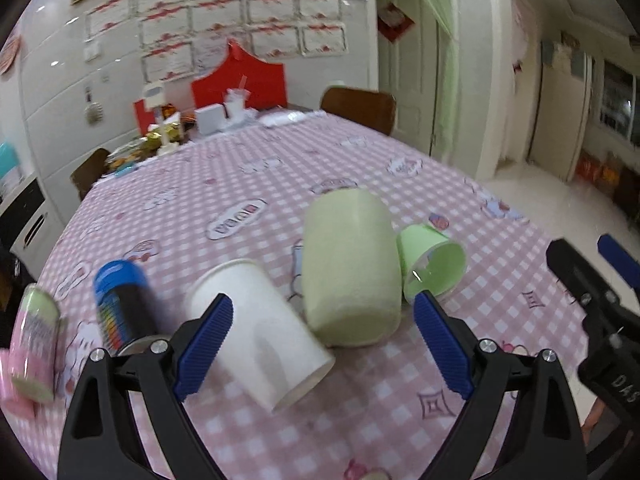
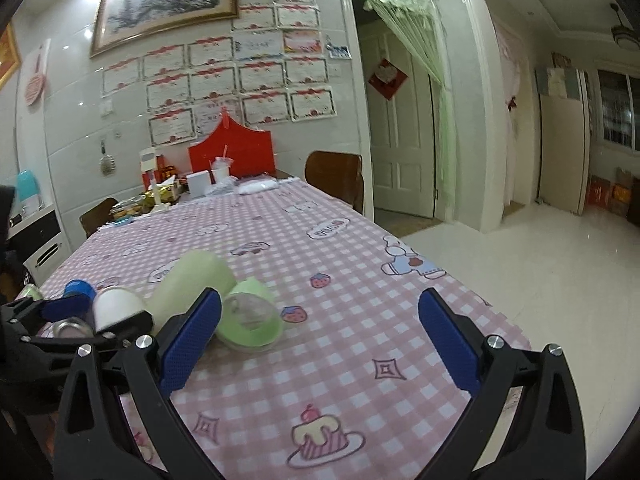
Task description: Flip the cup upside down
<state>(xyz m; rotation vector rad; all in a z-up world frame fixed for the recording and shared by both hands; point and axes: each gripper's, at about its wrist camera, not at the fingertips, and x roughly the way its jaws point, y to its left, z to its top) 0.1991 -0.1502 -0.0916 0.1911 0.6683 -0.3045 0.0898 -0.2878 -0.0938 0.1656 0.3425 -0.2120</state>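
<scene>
Here, left hand-held gripper [image 1: 324,348] released, empty; white cup [image 1: 260,332] tilted between fingers on desk [image 1: 240,184]. Right hand-held gripper [image 2: 320,336] released, body marked "DAS". Can [image 1: 124,304] label unreadable.

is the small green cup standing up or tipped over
Tipped over: the small light-green plastic cup lies on its side on the pink checked tablecloth, its open mouth facing sideways toward the cameras.

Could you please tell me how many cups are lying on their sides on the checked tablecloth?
3. The white paper cup lies nearest the left gripper; the large pale green cup lies just right of it; the small green cup lies furthest right. Others may be hidden.
</scene>
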